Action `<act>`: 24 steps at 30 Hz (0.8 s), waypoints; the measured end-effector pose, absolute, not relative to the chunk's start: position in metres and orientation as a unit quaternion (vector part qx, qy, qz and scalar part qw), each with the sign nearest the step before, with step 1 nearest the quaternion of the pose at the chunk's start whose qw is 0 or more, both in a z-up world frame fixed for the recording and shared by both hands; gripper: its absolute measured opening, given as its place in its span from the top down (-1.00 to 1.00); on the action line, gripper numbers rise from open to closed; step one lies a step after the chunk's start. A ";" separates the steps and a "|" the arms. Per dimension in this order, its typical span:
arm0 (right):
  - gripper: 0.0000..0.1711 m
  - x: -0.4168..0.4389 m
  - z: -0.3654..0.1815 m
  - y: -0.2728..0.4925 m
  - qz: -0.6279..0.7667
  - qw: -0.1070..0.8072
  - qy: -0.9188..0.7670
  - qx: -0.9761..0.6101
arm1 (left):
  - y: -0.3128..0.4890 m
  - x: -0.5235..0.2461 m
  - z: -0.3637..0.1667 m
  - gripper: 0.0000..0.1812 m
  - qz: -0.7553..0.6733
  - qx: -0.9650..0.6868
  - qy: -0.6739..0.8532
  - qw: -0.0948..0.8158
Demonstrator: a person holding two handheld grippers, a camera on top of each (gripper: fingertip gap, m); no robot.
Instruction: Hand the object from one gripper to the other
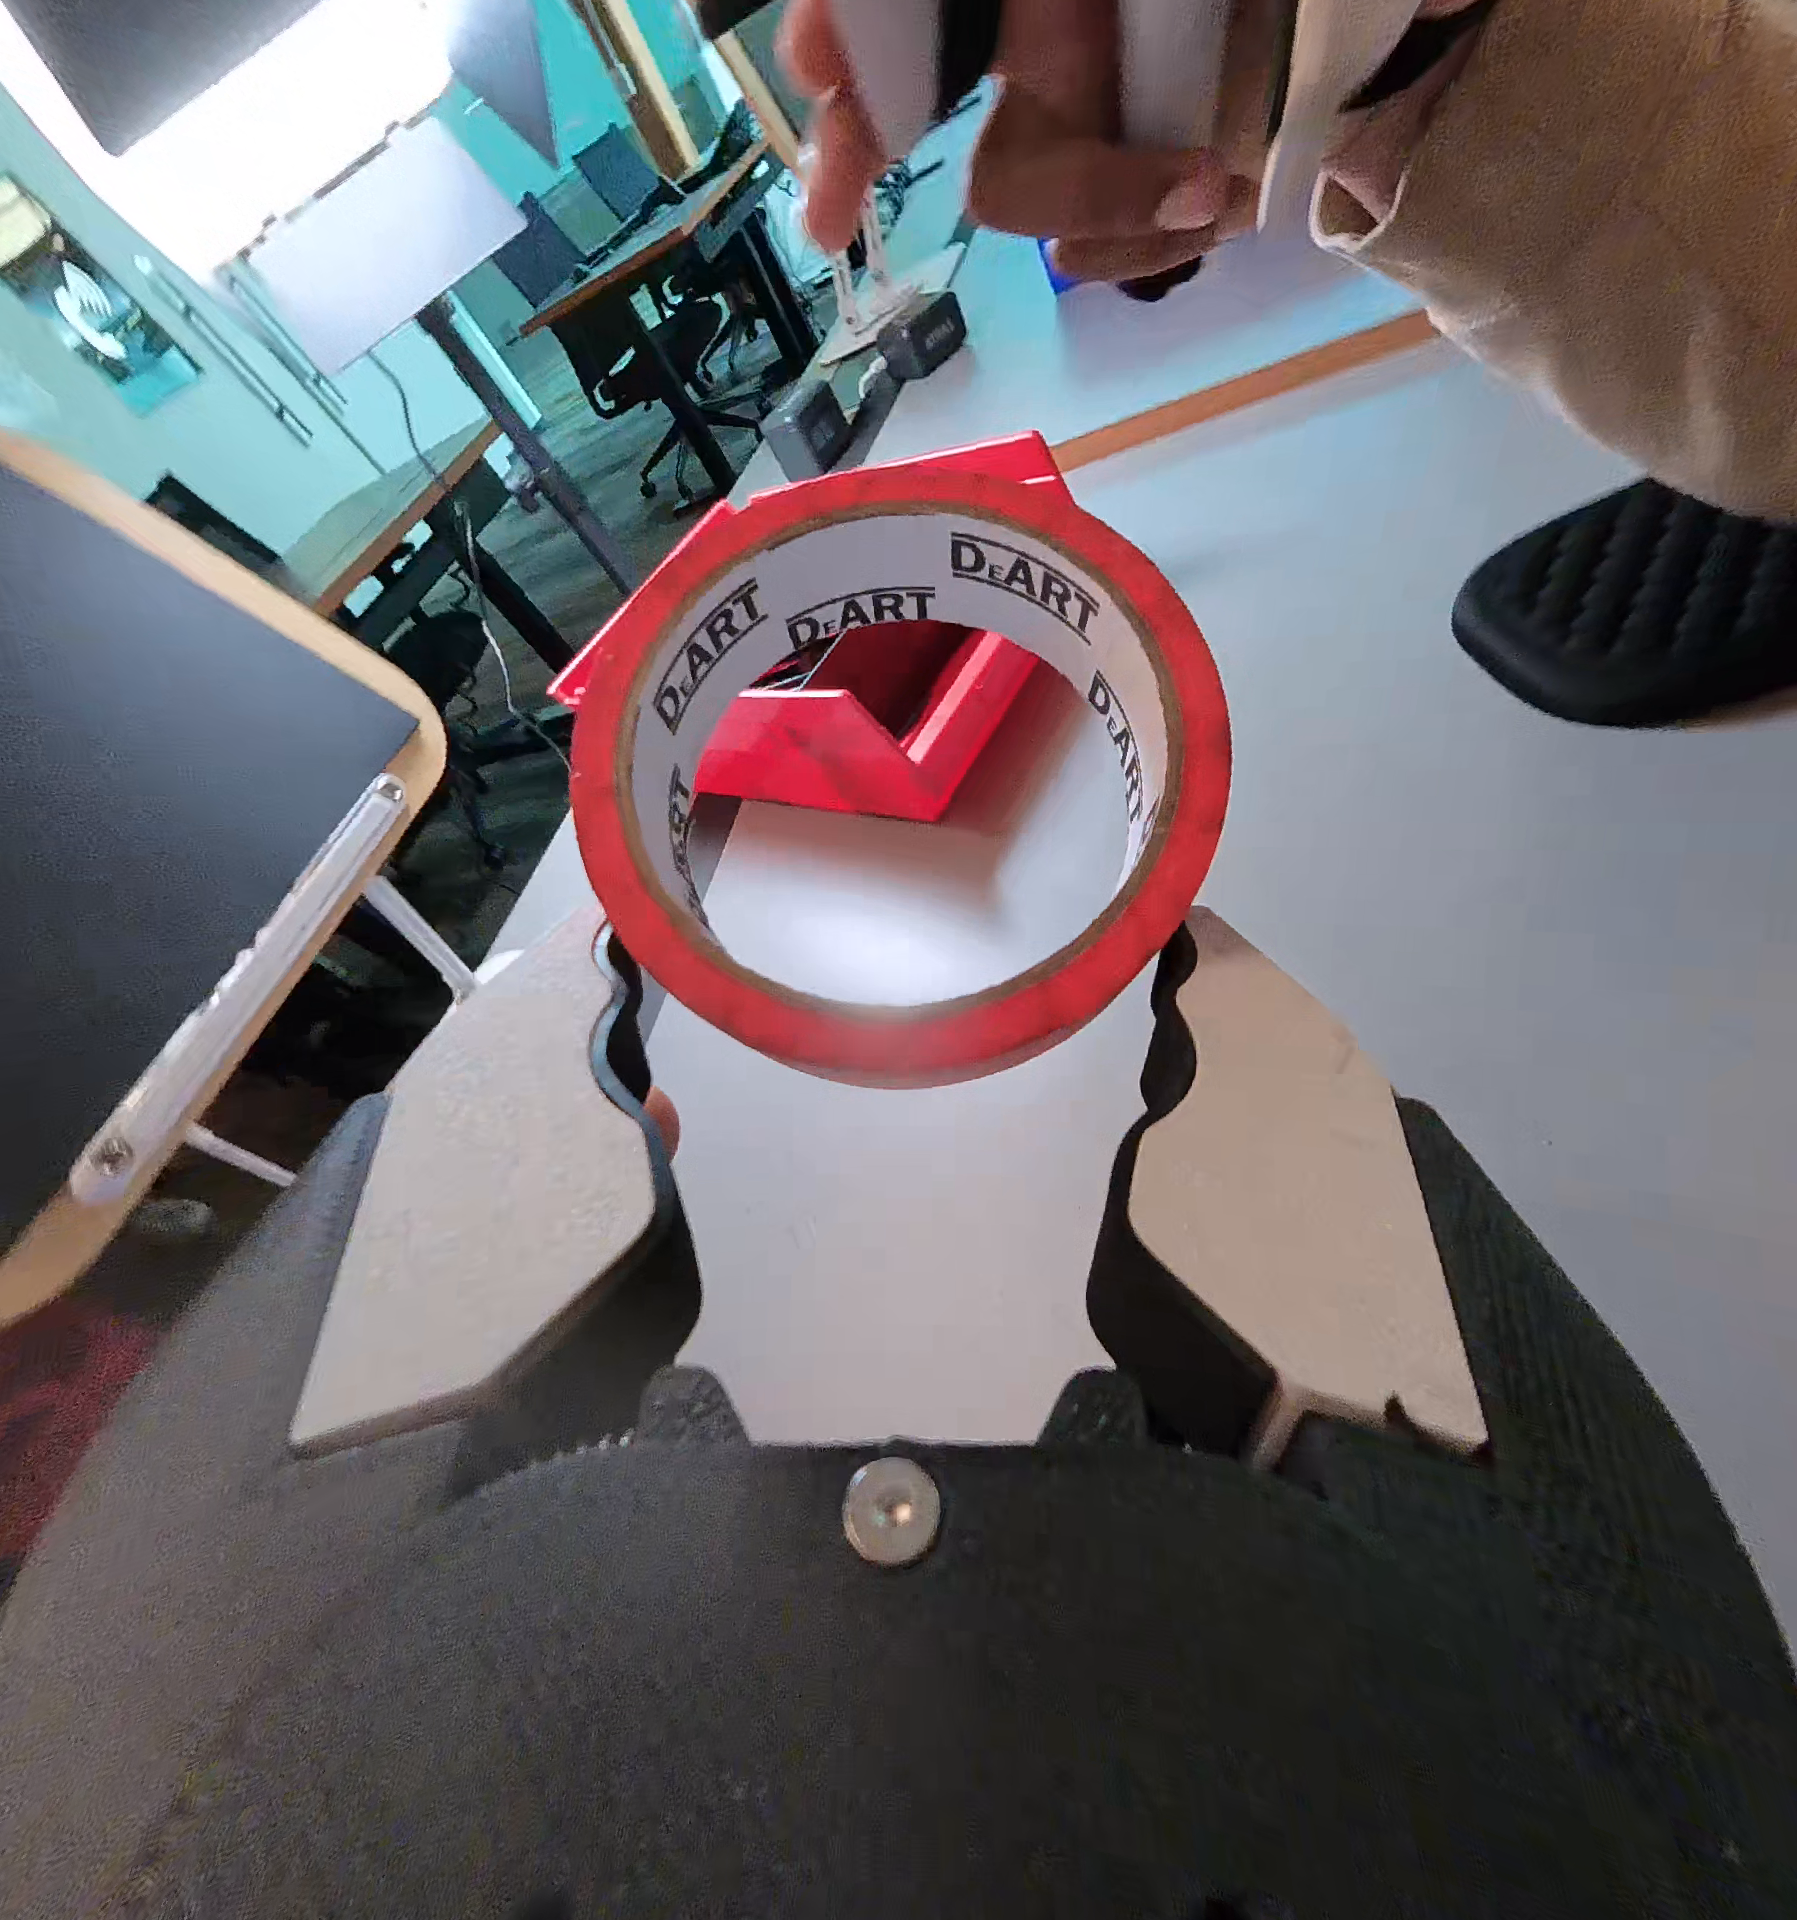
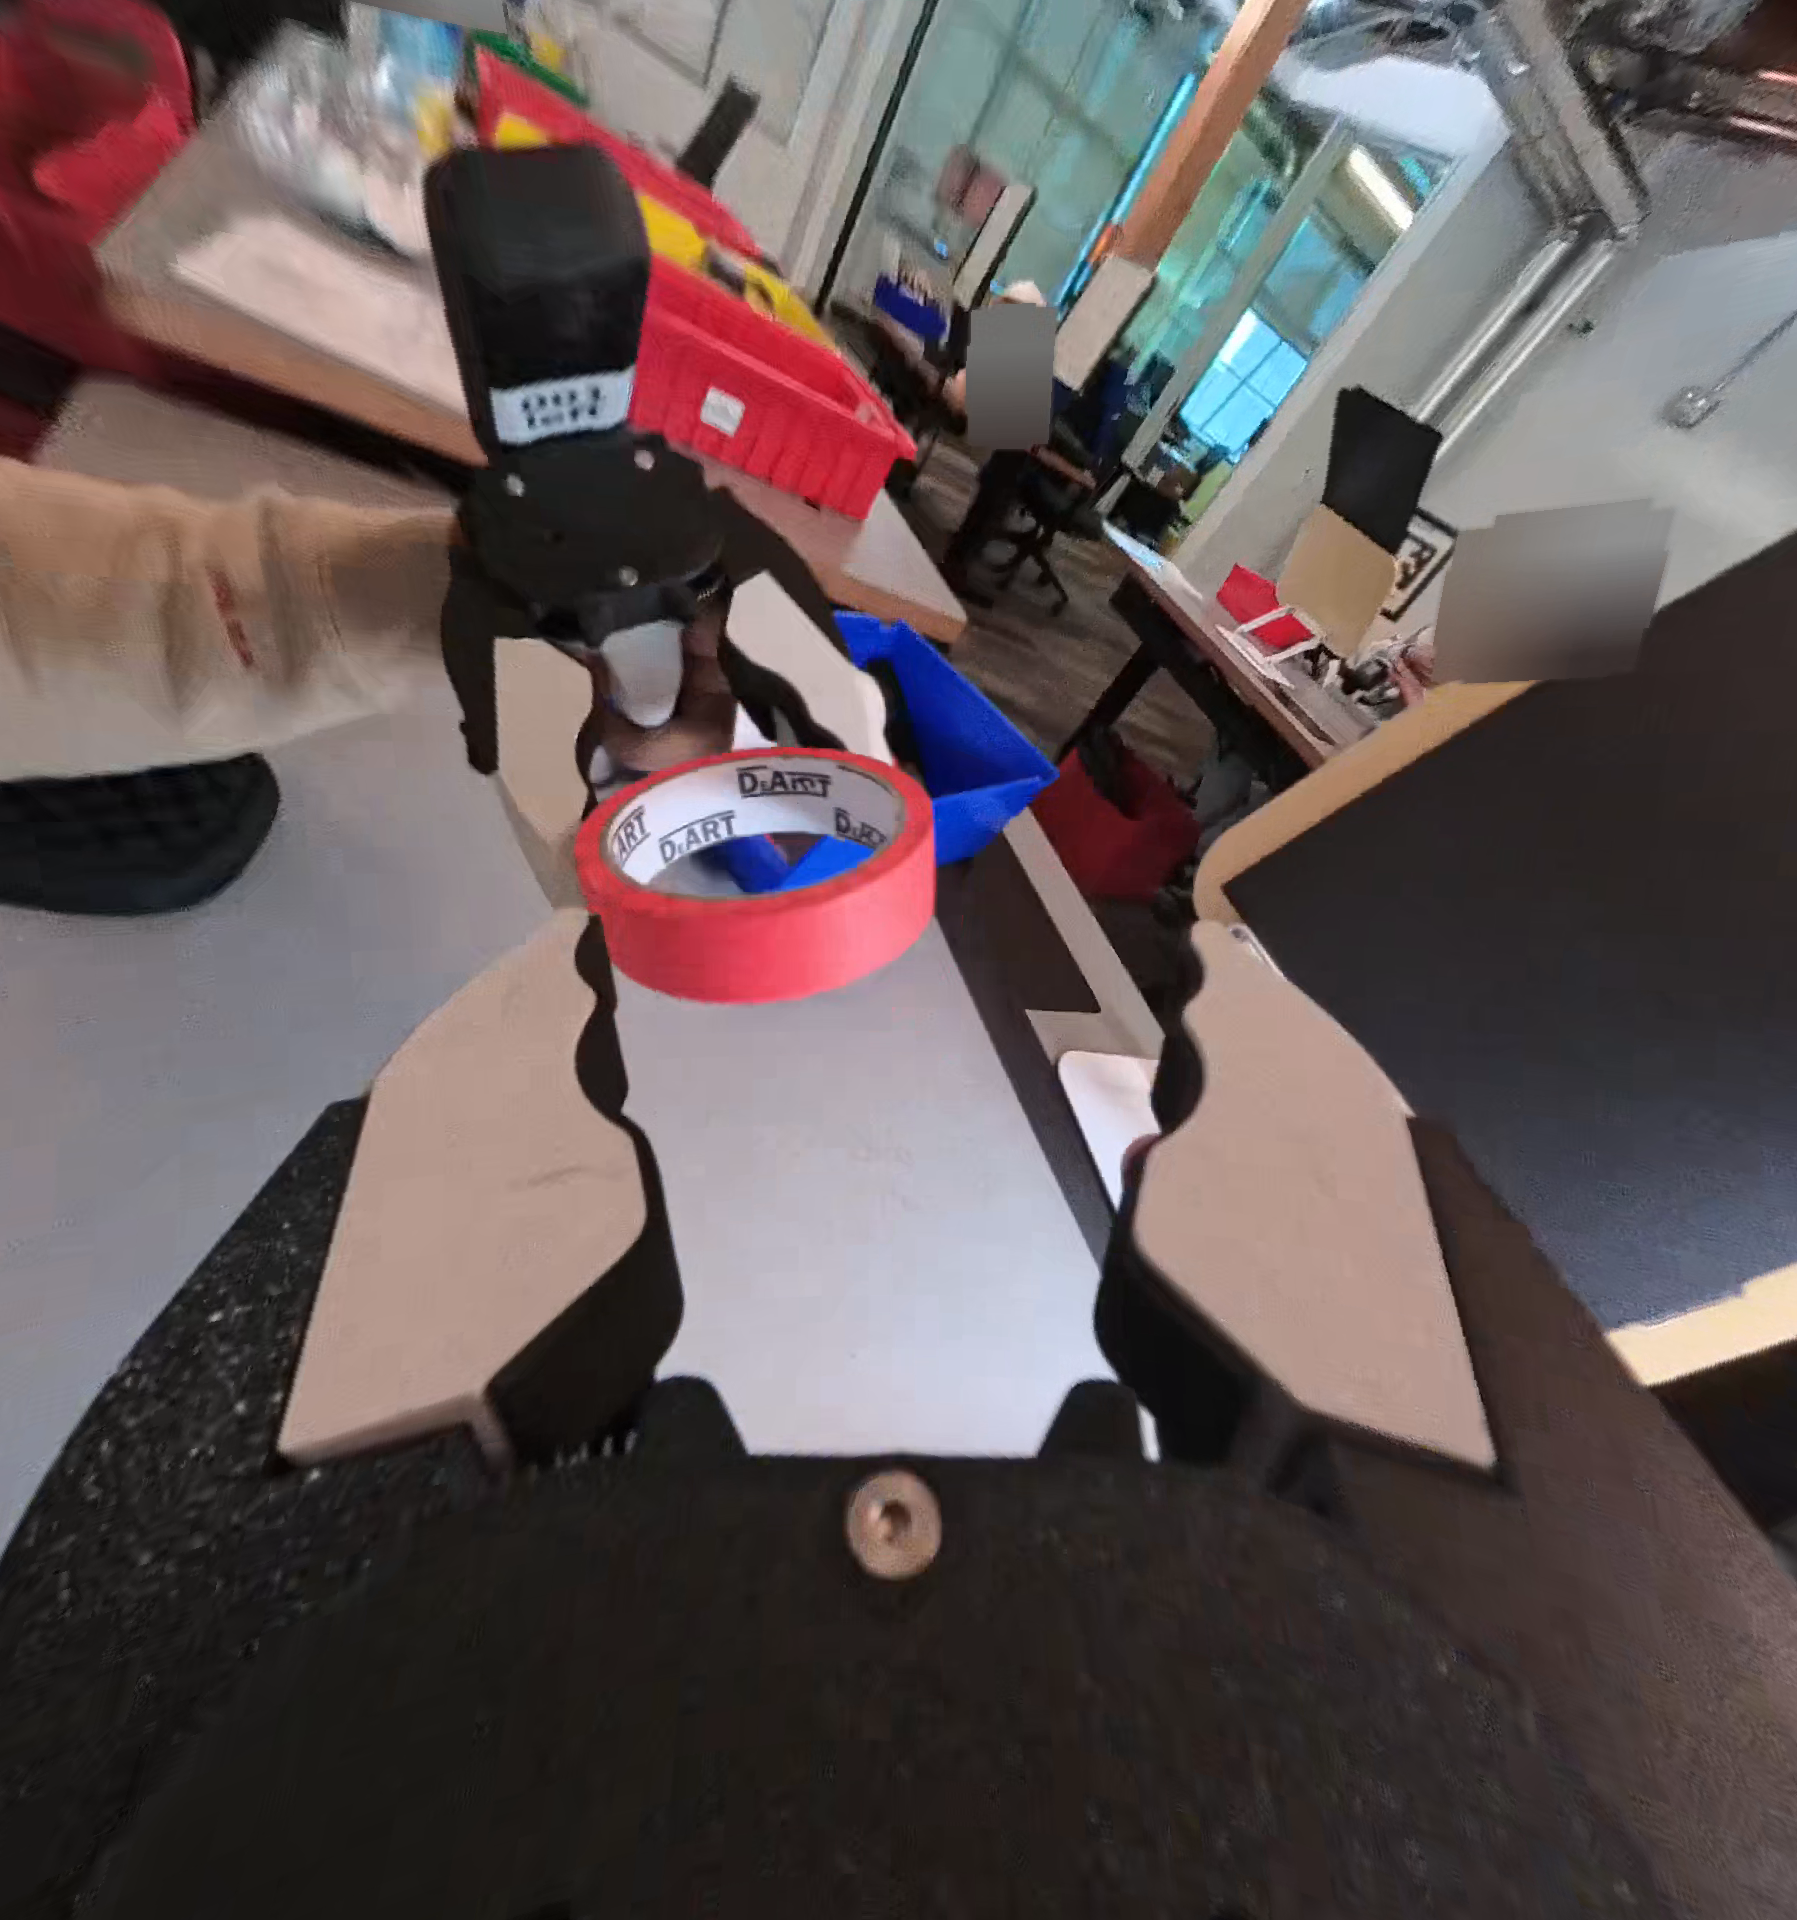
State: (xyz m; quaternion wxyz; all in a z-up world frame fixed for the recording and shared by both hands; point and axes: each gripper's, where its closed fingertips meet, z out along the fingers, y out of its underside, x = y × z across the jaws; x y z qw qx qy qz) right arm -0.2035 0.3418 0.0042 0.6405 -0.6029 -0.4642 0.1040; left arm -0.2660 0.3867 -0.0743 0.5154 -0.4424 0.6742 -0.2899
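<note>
A roll of red tape (image 1: 904, 1039) with a white printed core sits across the tips of my left gripper (image 1: 899, 945), which is shut on it and holds it above the grey table (image 1: 1393, 987). In the right wrist view the left gripper (image 2: 696, 779) hangs from above with the tape (image 2: 769, 945) between its fingers. My right gripper (image 2: 889, 940) is open and empty. The tape is just beyond its tips, close to its left fingertip (image 2: 587, 956). A hand in a beige sleeve (image 1: 1600, 260) holds a white handle at the top of the left wrist view.
A red bin (image 1: 852, 748) lies on the table behind the tape. A blue bin (image 2: 967, 738) stands at the table's far edge. A black textured pad (image 1: 1652, 603) lies under the sleeve. A black board with a wooden edge (image 2: 1548, 935) stands to the right. Red bins (image 2: 759, 395) sit on another table.
</note>
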 end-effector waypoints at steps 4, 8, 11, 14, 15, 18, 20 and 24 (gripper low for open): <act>-0.09 -0.139 0.027 0.340 0.172 0.681 -0.383 -0.600 | 0.420 -0.286 -0.078 -0.05 -0.327 -0.510 0.626 0.491; 0.14 -0.102 0.028 0.339 0.206 0.694 -0.344 -0.598 | 0.446 -0.299 -0.093 -0.06 -0.348 -0.575 0.589 0.450; 0.21 -0.100 0.021 0.344 0.213 0.689 -0.343 -0.602 | 0.456 -0.303 -0.107 -0.05 -0.339 -0.599 0.584 0.431; 0.23 -0.111 0.011 0.351 0.205 0.673 -0.355 -0.616 | 0.453 -0.301 -0.111 -0.05 -0.335 -0.599 0.591 0.423; 0.24 -0.116 0.006 0.353 0.203 0.665 -0.361 -0.621 | 0.450 -0.298 -0.110 -0.05 -0.338 -0.595 0.595 0.423; 0.15 -0.141 -0.014 0.364 0.195 0.630 -0.384 -0.646 | 0.431 -0.286 -0.104 -0.05 -0.357 -0.568 0.611 0.421; -0.01 -0.166 -0.035 0.372 0.208 0.595 -0.403 -0.664 | 0.417 -0.278 -0.100 -0.04 -0.373 -0.548 0.621 0.419; -0.26 -0.227 -0.070 0.376 0.265 0.542 -0.437 -0.667 | 0.387 -0.262 -0.094 -0.04 -0.400 -0.507 0.643 0.412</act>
